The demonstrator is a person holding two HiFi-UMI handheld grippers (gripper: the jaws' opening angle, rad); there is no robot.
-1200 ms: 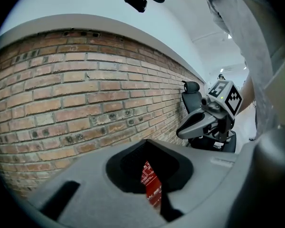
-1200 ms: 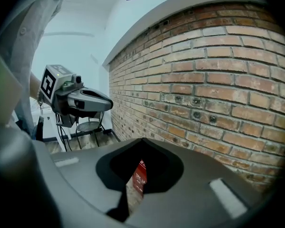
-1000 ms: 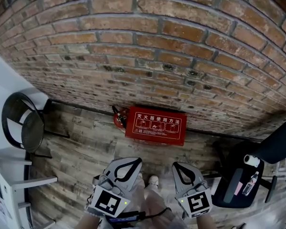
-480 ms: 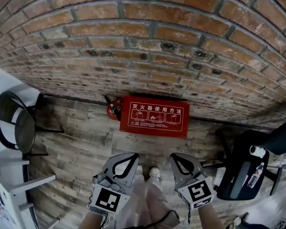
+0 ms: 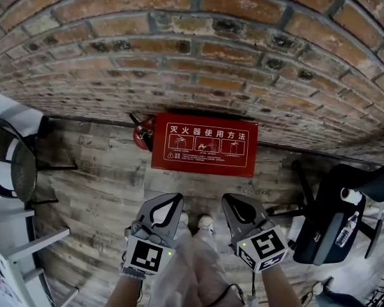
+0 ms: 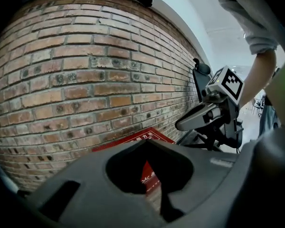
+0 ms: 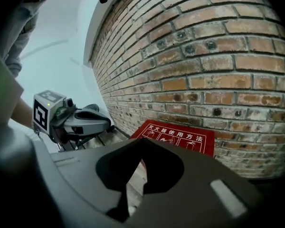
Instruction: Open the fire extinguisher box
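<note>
The red fire extinguisher box [image 5: 205, 144] lies with its lid shut on the wooden floor against the brick wall, white instruction print on the lid. It also shows in the left gripper view [image 6: 143, 136] and the right gripper view [image 7: 180, 137]. A red extinguisher head [image 5: 139, 135] pokes out at its left end. My left gripper [image 5: 177, 197] and right gripper [image 5: 225, 198] hang side by side over the floor short of the box, both shut and empty. Neither touches the box.
The brick wall [image 5: 192, 56] rises right behind the box. A black round chair [image 5: 13, 168] and a white shelf [image 5: 35, 238] stand at the left. A black office chair [image 5: 326, 216] carrying a bottle stands at the right. The person's shoes [image 5: 205, 222] show between the grippers.
The view has moved closer to the wall, so the box looks larger and nearer. Both grippers stay shut and keep their place side by side.
</note>
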